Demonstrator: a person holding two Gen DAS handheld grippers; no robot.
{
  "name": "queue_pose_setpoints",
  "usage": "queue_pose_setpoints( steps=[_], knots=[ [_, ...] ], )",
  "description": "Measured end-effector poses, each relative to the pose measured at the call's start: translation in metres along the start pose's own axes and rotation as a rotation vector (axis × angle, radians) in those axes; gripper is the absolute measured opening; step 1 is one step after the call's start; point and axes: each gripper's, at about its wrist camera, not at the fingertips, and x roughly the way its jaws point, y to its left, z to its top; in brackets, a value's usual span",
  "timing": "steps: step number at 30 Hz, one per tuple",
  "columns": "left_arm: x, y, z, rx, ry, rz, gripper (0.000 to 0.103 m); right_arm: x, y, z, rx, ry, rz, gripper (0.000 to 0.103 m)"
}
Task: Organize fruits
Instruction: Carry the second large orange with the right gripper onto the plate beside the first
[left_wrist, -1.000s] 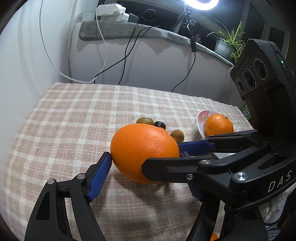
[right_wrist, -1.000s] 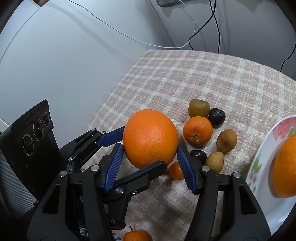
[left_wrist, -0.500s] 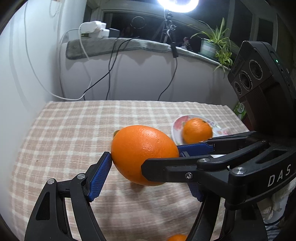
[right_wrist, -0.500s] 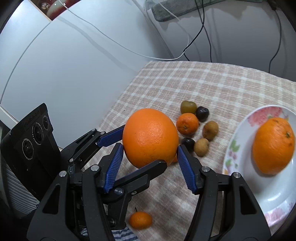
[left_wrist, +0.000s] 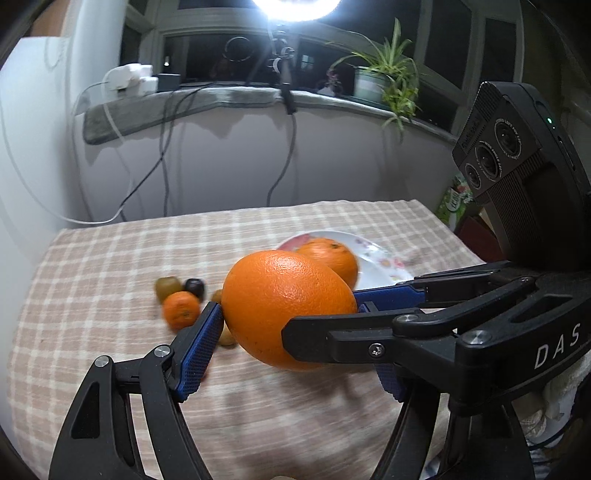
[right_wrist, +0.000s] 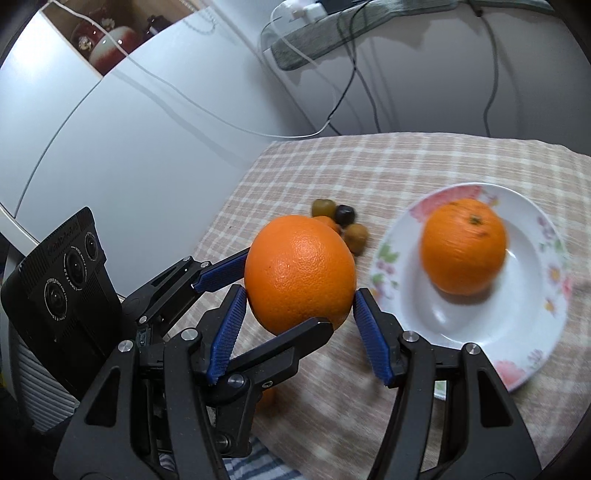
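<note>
A big orange (left_wrist: 288, 306) is held in the air between both grippers. My left gripper (left_wrist: 295, 325) is shut on it, and my right gripper (right_wrist: 299, 295) is shut on the same big orange (right_wrist: 299, 273), crossing the left one. A white flowered plate (right_wrist: 517, 325) on the checked tablecloth holds a second orange (right_wrist: 463, 245); the plate (left_wrist: 373, 266) lies just behind the held fruit in the left wrist view. A cluster of small fruits lies left of the plate: a tangerine (left_wrist: 181, 309), a dark plum (left_wrist: 194, 287) and a green-brown fruit (left_wrist: 168, 288).
The checked tablecloth (left_wrist: 110, 258) covers the table, with a white wall and cables behind. A small tangerine (right_wrist: 266, 397) lies near the table's front edge under the grippers. A window ledge with a plant (left_wrist: 380, 81) and a ring light stand at the back.
Both grippers have lifted the big orange higher and carried it right, toward the plate. The plate with its orange now shows fully in both views.
</note>
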Motion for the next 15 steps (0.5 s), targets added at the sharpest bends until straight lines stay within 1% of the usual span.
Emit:
queue_pose_setpoints(
  steps=[8,15],
  knots=[
    [0.015,-0.038,0.008,0.054,0.023,-0.037,0.075,-0.034,-0.032,-0.013,0.049,-0.037,-0.021,0.063],
    [0.041,-0.071,0.017,0.107,0.062,-0.066,0.075,-0.058,-0.065,-0.02,0.1,-0.064,-0.046,0.063]
  ],
)
